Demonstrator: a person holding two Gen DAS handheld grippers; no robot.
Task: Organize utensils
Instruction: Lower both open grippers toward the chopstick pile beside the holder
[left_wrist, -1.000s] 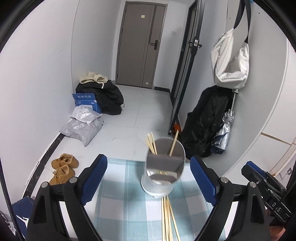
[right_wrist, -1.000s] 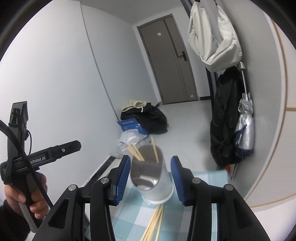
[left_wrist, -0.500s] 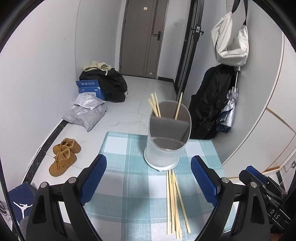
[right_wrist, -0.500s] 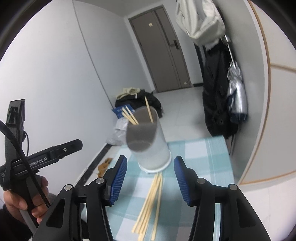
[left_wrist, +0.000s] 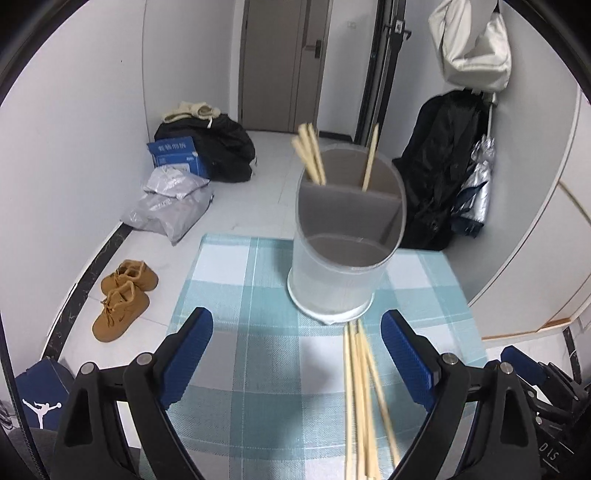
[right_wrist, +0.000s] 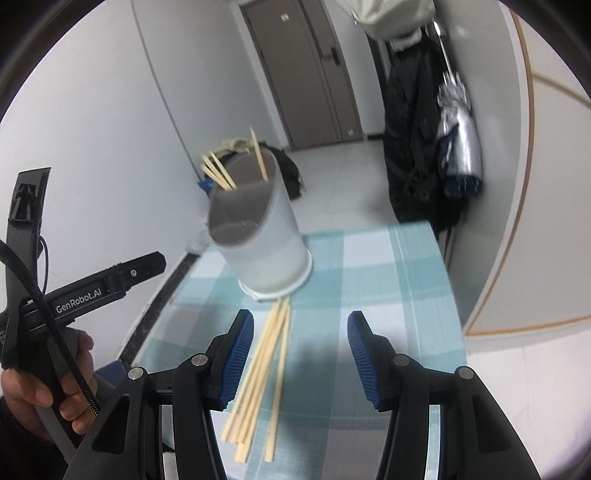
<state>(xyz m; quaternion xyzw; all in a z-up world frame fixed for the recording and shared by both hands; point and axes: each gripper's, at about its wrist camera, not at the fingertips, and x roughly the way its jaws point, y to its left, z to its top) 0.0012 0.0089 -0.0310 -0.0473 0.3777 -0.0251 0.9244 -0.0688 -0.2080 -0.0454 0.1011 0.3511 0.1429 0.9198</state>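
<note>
Both my grippers hover empty above the checked tablecloth (left_wrist: 236, 332).

My left gripper (left_wrist: 297, 356) gapes wide; my right gripper (right_wrist: 301, 354) is parted too, holding nothing. Loose chopsticks (right_wrist: 264, 373) lie just before the divided utensil holder (left_wrist: 345, 236), where a few already stand upright.

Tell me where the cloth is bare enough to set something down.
Bare checkered cloth lies left of the utensil holder and the loose chopsticks, ahead of the left gripper. Another bare strip runs right of the chopsticks toward the table's right edge. It is crowded in front of the holder.
</note>
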